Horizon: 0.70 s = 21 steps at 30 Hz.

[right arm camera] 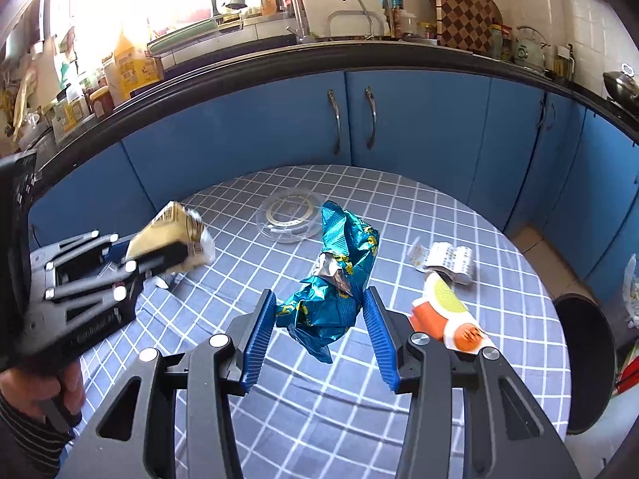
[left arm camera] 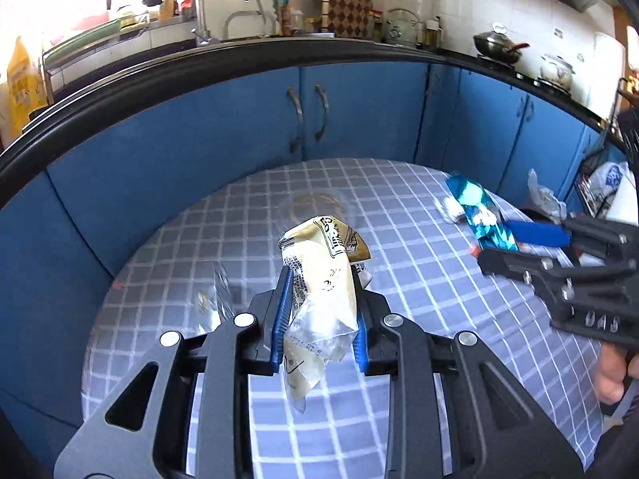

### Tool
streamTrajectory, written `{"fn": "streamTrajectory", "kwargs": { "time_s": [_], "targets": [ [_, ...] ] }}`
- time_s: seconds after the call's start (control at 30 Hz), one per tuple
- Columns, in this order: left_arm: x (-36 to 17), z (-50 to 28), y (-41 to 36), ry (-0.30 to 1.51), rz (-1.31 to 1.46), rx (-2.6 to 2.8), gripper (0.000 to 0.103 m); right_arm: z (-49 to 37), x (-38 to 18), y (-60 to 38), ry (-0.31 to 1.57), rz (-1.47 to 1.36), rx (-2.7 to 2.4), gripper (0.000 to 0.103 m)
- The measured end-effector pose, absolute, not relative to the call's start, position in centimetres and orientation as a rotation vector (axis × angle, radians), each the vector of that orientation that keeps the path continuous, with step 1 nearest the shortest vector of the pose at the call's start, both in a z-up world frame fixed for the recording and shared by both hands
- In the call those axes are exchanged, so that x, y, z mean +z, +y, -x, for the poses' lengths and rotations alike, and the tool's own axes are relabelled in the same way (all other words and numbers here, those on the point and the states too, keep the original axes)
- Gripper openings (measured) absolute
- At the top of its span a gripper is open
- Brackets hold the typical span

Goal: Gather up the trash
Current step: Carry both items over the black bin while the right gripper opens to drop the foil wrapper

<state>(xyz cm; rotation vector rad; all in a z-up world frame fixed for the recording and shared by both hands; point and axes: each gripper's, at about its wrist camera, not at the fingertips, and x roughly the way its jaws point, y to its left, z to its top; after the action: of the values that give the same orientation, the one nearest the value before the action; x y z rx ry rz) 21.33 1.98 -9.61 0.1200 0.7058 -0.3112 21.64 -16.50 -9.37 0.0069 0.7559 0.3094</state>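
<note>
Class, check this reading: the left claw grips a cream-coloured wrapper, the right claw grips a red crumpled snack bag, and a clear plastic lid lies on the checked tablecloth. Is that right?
One detail is wrong: the snack bag in the right claw is teal, not red, as the right wrist view shows. The left claw does grip the cream-coloured wrapper, and the clear plastic lid lies on the checked tablecloth.

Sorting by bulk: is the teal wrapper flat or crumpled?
Crumpled: the teal wrapper shows creases and bunched folds between the right gripper pads.
</note>
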Motion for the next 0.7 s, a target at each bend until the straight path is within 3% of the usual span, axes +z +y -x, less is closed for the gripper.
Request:
{"fn": "streamTrajectory", "kwargs": {
  "time_s": [0.43, 0.7],
  "targets": [
    [-10.7, -13.9, 2.7, 0.726, -0.092, -0.341, 0.027, -16.9, -9.2, -19.0, 0.749, -0.018, 0.322, 0.044],
    [-9.2, -13.4, -2.0, 0.708, -0.132, -0.354, 0.027, -15.1, -8.7, -21.6, 0.740, -0.024, 0.304, 0.044]
  ]
}}
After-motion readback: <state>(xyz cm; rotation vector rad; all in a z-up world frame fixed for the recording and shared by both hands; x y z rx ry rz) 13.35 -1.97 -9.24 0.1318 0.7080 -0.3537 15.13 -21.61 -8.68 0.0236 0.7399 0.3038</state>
